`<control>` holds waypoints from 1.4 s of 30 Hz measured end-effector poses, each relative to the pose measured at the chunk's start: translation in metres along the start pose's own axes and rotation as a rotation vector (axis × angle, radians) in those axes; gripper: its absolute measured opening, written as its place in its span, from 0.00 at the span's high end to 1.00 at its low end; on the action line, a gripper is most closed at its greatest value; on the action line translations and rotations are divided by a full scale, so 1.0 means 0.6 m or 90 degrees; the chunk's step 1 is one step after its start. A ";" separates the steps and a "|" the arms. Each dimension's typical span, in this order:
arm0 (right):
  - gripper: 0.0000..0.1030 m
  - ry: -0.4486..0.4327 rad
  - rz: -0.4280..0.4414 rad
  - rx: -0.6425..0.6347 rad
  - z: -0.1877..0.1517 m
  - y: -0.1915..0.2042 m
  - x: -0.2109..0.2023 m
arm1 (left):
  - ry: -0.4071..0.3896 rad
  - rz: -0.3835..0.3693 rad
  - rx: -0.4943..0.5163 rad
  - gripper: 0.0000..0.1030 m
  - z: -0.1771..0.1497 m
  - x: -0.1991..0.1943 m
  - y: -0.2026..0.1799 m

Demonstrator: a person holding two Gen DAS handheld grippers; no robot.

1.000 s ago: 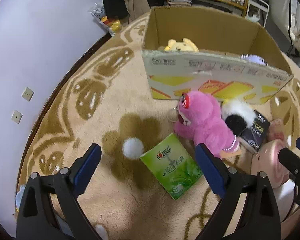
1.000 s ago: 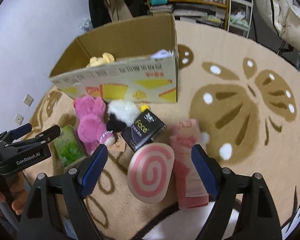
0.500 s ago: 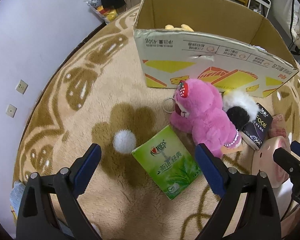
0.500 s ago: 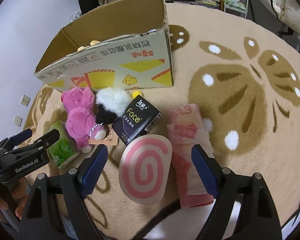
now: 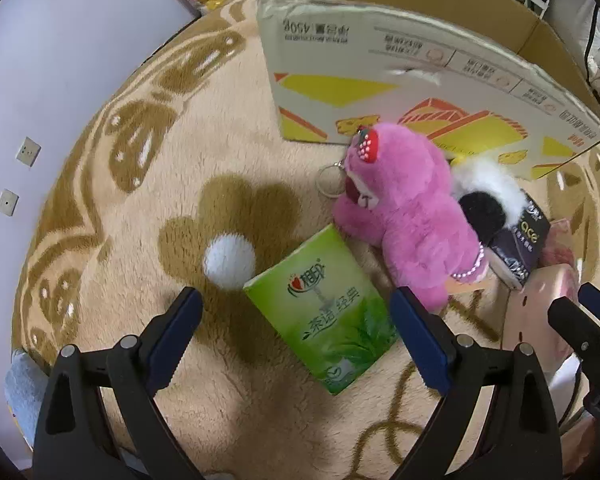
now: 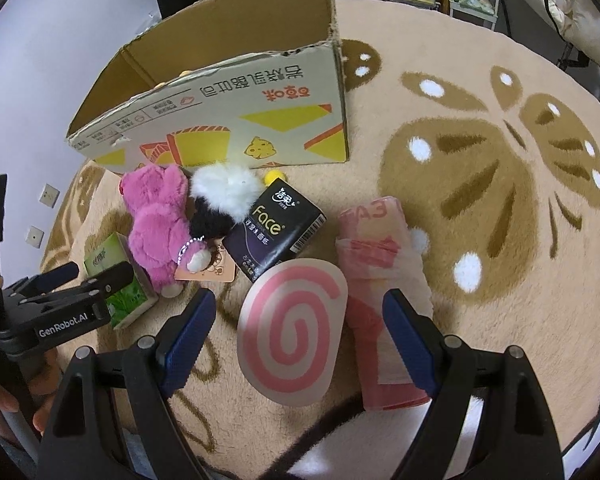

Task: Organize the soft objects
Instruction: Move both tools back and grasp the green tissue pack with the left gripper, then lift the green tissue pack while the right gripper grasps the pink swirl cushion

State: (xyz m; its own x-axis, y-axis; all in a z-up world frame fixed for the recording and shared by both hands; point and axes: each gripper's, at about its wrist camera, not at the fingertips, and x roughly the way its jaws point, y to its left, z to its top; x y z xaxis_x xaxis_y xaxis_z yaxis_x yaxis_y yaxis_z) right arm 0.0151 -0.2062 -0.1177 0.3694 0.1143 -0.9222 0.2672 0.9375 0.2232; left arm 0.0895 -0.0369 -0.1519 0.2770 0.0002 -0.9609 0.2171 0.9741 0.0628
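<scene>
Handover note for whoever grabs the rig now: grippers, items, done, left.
Left gripper: open, empty, over the green tissue pack.
Right gripper: open, empty, over the pink swirl cushion.
On the rug in front of the cardboard box: pink plush bear, black-and-white fluffy toy, black tissue pack, pink roll.
Done: box contents are barely visible.
Left: all six to box.

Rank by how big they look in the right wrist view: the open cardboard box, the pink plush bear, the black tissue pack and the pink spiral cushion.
1. Open cardboard box, clearly largest.
2. Pink spiral cushion, though it lies nearest the camera.
3. Pink plush bear and black tissue pack look alike; I cannot rank them.
</scene>
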 end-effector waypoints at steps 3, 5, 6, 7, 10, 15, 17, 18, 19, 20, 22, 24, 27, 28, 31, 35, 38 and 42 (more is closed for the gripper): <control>0.14 0.008 0.001 0.000 -0.001 -0.003 0.002 | 0.008 0.003 -0.004 0.09 0.001 0.006 0.003; 0.15 0.015 0.001 -0.005 -0.002 -0.003 0.004 | 0.012 -0.001 -0.010 0.09 0.002 0.008 0.004; 0.16 0.018 0.001 -0.008 -0.003 -0.002 0.004 | 0.015 -0.005 -0.014 0.09 0.003 0.010 0.006; 0.17 0.021 0.001 -0.012 -0.003 0.000 0.006 | 0.017 -0.009 -0.018 0.09 0.003 0.011 0.007; 0.23 0.031 0.000 -0.018 -0.005 0.003 0.009 | 0.028 -0.020 -0.025 0.09 0.006 0.020 0.010; 0.38 0.050 -0.001 -0.019 -0.005 0.004 0.021 | 0.041 -0.033 -0.027 0.11 0.010 0.036 0.014; 0.41 0.054 0.000 -0.019 -0.006 0.004 0.024 | 0.046 -0.038 -0.026 0.16 0.011 0.041 0.013; 0.41 0.055 0.001 -0.019 -0.006 0.004 0.025 | 0.052 -0.041 -0.025 0.16 0.010 0.045 0.011; 0.41 0.056 0.000 -0.020 -0.006 0.004 0.026 | 0.054 -0.038 -0.022 0.17 0.009 0.048 0.009; 0.41 0.058 0.000 -0.020 -0.006 0.004 0.026 | 0.053 -0.034 -0.019 0.19 0.009 0.050 0.007; 0.41 0.059 0.000 -0.020 -0.005 0.006 0.028 | 0.052 -0.026 -0.005 0.25 0.008 0.054 -0.001; 0.45 0.061 0.001 -0.020 -0.005 0.008 0.030 | 0.056 -0.032 0.007 0.29 0.007 0.059 -0.009; 0.48 0.059 0.001 -0.021 -0.005 0.009 0.030 | 0.052 -0.027 0.018 0.33 0.007 0.058 -0.016; 0.49 0.059 0.001 -0.021 -0.005 0.011 0.031 | 0.050 -0.025 0.019 0.34 0.007 0.058 -0.016; 0.54 0.056 -0.002 -0.018 -0.007 0.008 0.029 | 0.044 -0.022 0.017 0.35 0.007 0.056 -0.015; 0.60 0.051 -0.001 -0.020 -0.007 0.003 0.022 | 0.018 0.012 0.010 0.36 -0.009 0.045 -0.016; 0.62 0.034 -0.004 -0.023 -0.007 0.004 0.011 | 0.007 0.015 0.002 0.36 -0.010 0.037 -0.013; 0.62 -0.003 -0.001 -0.019 -0.006 0.000 -0.012 | -0.033 0.030 0.008 0.36 -0.017 0.010 -0.016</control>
State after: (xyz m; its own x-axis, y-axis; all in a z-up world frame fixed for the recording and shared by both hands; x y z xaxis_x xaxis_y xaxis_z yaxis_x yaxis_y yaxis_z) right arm 0.0093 -0.2058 -0.1125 0.3738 0.1116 -0.9208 0.2404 0.9472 0.2124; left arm 0.0795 -0.0442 -0.1608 0.3354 0.0342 -0.9415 0.2148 0.9702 0.1118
